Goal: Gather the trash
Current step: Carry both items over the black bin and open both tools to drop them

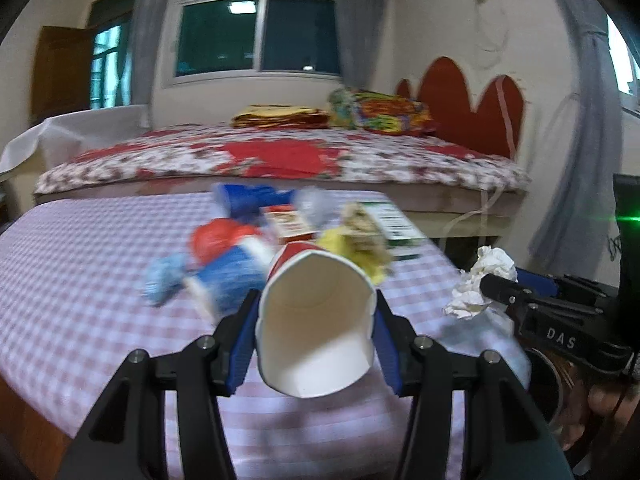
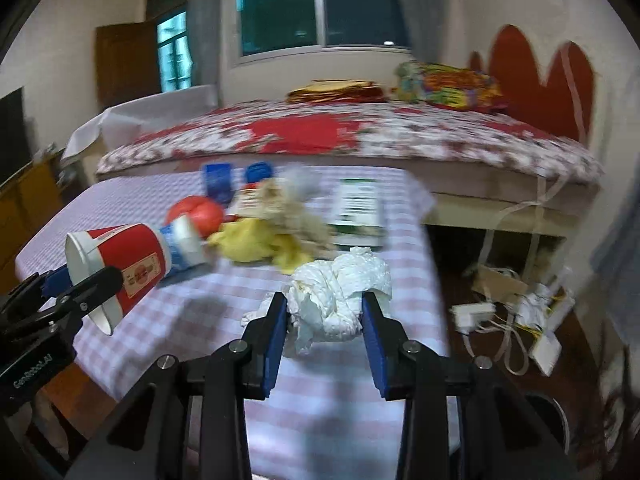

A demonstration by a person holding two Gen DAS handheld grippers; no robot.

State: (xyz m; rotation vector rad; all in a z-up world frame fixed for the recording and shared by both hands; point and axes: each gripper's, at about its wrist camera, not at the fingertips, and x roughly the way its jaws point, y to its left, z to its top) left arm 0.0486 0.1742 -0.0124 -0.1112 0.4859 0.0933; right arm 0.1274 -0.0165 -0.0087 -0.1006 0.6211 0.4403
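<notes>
My left gripper [image 1: 316, 308] is shut on a red and white paper cup [image 1: 316, 328], lifted off the table with its open mouth toward the camera. The same cup [image 2: 120, 264] shows at the left of the right wrist view, held by the left gripper [image 2: 84, 284]. My right gripper [image 2: 325, 308] is shut on a crumpled white tissue [image 2: 340, 296], raised above the checked tablecloth [image 2: 200, 320]. That tissue [image 1: 480, 284] and the right gripper [image 1: 496, 286] appear at the right of the left wrist view. More trash lies on the table: a yellow wrapper [image 2: 256, 244], a red ball-like piece [image 2: 196, 212] and a blue and white cup [image 1: 228, 276].
A green and white box [image 2: 360, 208] and blue items [image 2: 218, 182] lie at the far side of the table. Behind it stands a bed with a floral cover [image 2: 360, 132]. Cables and cardboard [image 2: 508, 304] litter the floor at the right. A dark round bin rim [image 1: 548, 384] shows below the right gripper.
</notes>
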